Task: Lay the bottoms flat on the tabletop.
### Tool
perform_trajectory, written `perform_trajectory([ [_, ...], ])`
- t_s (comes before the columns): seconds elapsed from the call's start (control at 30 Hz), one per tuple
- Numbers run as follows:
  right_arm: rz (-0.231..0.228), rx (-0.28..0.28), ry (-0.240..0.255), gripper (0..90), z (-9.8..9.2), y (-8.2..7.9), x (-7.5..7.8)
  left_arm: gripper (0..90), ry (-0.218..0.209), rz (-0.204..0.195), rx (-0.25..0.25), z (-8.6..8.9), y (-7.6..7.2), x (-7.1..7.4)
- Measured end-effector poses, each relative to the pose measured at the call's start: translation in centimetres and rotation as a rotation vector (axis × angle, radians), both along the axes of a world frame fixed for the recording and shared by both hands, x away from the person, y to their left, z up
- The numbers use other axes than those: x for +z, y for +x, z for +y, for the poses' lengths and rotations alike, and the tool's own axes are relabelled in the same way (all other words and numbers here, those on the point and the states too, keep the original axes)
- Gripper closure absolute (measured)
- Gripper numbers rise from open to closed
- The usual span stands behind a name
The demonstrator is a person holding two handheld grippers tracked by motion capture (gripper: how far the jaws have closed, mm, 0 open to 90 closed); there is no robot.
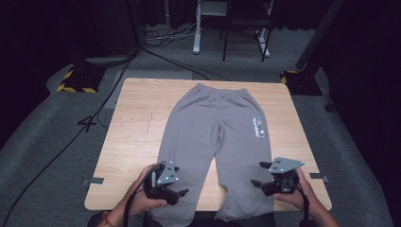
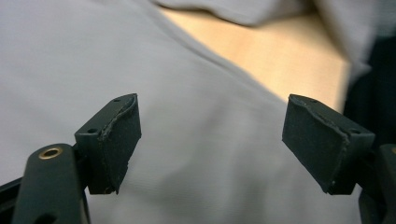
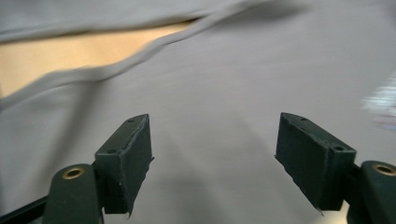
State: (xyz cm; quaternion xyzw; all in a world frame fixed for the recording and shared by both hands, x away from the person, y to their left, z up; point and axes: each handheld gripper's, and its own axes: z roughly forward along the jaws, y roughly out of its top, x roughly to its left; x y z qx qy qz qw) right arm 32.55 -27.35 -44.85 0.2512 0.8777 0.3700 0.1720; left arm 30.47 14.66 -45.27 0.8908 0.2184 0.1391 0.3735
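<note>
Grey sweatpants lie flat on the wooden table, waistband at the far side, both leg ends hanging over the near edge. A small print marks the right-hand leg. My left gripper hovers over the lower left-hand leg, jaws open and nothing between them. In the left gripper view, the left gripper points at grey cloth beside a wedge of bare table. My right gripper is open over the lower right-hand leg. In the right gripper view, the right gripper faces blurred cloth.
The table stands on grey carpet, with bare wood to the left of the pants. Cables run across the floor at the left. A yellow-and-black striped base and the legs of a white stand lie beyond the far edge.
</note>
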Motion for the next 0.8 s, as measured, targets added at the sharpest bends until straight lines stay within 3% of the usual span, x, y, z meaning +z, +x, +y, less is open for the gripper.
perform_trajectory([
  [0.1,-0.044,-0.080,0.019,27.6,-2.3,1.3,1.0,19.8,-0.019,-0.020,0.064,1.7,1.5,1.2],
  [0.27,-0.065,-0.212,0.040,28.2,-6.1,3.1,1.2,19.7,0.018,-0.056,0.174,4.6,3.7,1.4],
  [0.37,-0.061,-0.299,0.049,27.6,-8.4,4.0,0.5,20.1,0.027,-0.036,0.237,6.4,4.9,0.6],
  [0.43,-0.021,-0.349,0.088,27.2,-10.1,4.5,-0.3,20.0,0.035,-0.013,0.272,7.6,5.5,-0.1],
  [0.5,-0.006,-0.389,0.081,27.2,-11.3,4.8,-1.2,19.8,0.049,0.010,0.311,8.6,6.0,-0.9],
  [0.57,0.030,-0.414,0.118,26.5,-12.4,5.1,-2.1,19.9,0.039,0.028,0.322,9.7,6.3,-1.7],
  [0.67,0.051,-0.438,0.133,26.4,-13.3,5.2,-3.3,20.1,0.000,0.065,0.325,10.8,6.5,-2.9],
  [0.8,0.065,-0.461,0.133,24.9,-13.5,5.5,-4.7,18.9,-0.016,0.088,0.319,11.4,6.4,-4.2],
])
